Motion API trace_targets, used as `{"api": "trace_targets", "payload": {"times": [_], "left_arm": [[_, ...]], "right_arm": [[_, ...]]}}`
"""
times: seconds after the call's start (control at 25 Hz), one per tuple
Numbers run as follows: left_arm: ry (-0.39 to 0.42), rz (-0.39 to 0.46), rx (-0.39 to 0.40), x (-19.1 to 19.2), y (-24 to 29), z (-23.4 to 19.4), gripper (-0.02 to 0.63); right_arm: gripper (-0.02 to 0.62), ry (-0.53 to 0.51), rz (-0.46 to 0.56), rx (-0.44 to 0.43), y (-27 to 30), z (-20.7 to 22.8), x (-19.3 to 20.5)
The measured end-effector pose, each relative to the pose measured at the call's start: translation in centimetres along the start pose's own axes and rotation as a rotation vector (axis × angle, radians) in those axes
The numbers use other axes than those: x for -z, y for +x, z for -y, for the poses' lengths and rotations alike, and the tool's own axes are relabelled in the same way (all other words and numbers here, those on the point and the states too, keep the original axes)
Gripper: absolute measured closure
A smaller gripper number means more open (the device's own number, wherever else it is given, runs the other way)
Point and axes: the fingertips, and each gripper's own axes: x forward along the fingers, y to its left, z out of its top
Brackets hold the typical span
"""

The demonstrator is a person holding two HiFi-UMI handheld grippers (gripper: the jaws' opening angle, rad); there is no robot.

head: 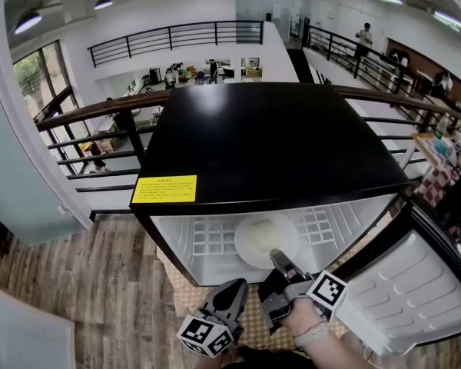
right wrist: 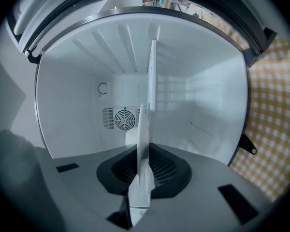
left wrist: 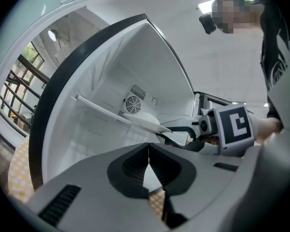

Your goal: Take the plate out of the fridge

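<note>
White plate (head: pixel 265 241) sits over the grid shelf (head: pixel 207 237) inside the small black fridge (head: pixel 276 144); whether it touches the shelf cannot be told. The fridge door (head: pixel 415 290) stands swung open at the right. The right gripper (head: pixel 277 257) reaches level into the opening, its jaws clamped on the plate's near rim. In the right gripper view the plate runs edge-on between them, in front of the round fan grille (right wrist: pixel 124 119) on the back wall. The left gripper (head: pixel 237 284) hangs just outside the fridge beside the right one, jaws closed on nothing. A yellow label (head: pixel 164 189) marks the fridge top's front left corner.
</note>
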Motion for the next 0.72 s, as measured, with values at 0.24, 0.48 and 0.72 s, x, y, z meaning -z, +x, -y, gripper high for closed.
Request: {"api": "trace_targets", "payload": {"times": [0.24, 0.48, 0.72], "left_arm": [[-0.002, -0.001, -0.004, 0.03, -0.07, -0.04, 0.597], [-0.003, -0.005, 0.006, 0.32, 0.26, 0.33, 0.597], [0.0, -0.007, -0.002, 0.17, 0.06, 0.28, 0.597]], "right_arm": [[0.54, -0.024, 0.0, -0.003, -0.55, -0.19, 0.48], [0.538, 0.009, 0.019, -0.082, -0.07, -0.09, -0.14], [0.538, 0.027, 0.032, -0.109, -0.05, -0.09, -0.29]]}}
